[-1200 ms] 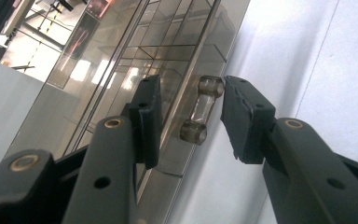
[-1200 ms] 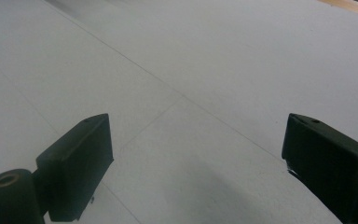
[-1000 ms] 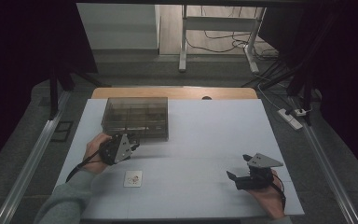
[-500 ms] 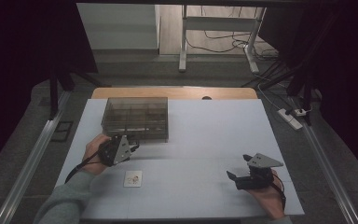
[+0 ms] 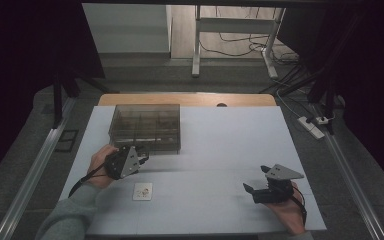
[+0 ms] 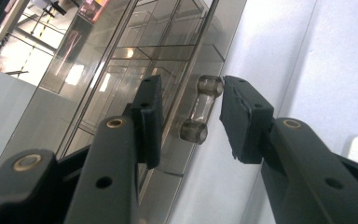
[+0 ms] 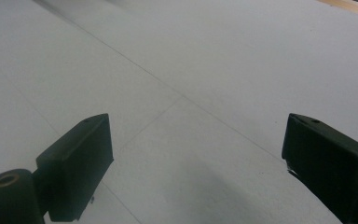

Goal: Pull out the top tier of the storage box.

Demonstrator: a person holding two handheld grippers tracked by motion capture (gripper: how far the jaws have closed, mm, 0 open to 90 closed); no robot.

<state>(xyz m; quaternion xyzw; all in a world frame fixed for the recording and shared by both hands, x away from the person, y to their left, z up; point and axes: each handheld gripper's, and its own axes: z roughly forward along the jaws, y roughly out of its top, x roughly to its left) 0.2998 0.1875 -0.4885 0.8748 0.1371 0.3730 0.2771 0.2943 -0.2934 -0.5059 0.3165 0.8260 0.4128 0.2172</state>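
While the left gripper [image 6: 189, 116] brackets the smoky clear plastic compartment box's [image 5: 145, 125] bar handle [image 6: 200, 109] with jaws spread, not pinching, the right gripper [image 7: 196, 172] rests with jaws wide apart over the white table [image 5: 220, 150].

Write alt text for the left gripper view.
The left tool brackets the clear handle on a smoky plastic box, its pads apart and not yet pressing it. White table lies to the right.

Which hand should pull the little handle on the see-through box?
The left. The left gripper already has the clear handle between its open jaws, right at the box. The right gripper sits open over bare table, far from the box.
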